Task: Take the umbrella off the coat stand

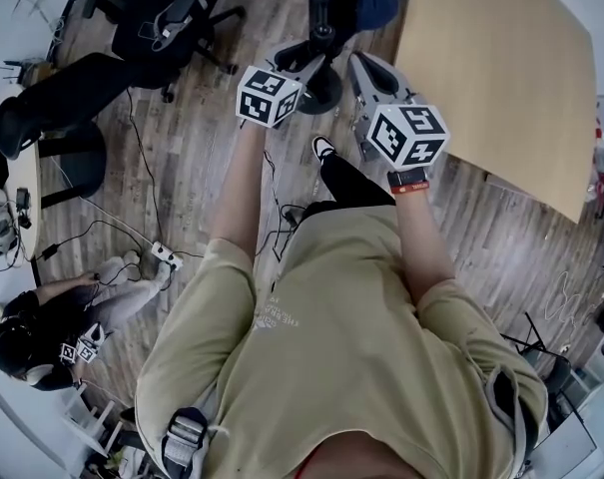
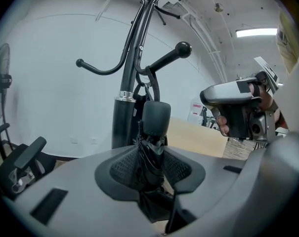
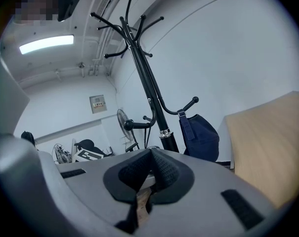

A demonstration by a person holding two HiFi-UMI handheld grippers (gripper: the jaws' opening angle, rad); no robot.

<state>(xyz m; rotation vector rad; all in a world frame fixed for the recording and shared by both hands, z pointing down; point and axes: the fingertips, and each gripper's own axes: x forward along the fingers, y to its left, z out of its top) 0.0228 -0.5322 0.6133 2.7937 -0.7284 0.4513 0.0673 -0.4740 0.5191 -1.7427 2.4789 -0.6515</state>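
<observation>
**Snag risk: umbrella gripped, strap on hook**

The left gripper [image 2: 152, 174] is closed part-way on the folded umbrella [image 2: 155, 120], with the pads pressed on the bunched fabric below the handle. The strap [image 2: 150, 83] appears to be looped over a knobbed hook [image 2: 169, 57] of the coat stand [image 2: 123, 122]. If the umbrella is pulled sideways before the loop is lifted past the knob, the strap could catch and the stand could be tipped. The fabric could also slip in the pads. The right gripper [image 3: 150, 169] is closed with nothing in it.

The grip and strap are shown only in the left gripper view. In the head view only the stand's base [image 1: 321, 88] is seen. A navy bag [image 3: 201, 135] hung on another hook is best shown in the right gripper view.
</observation>
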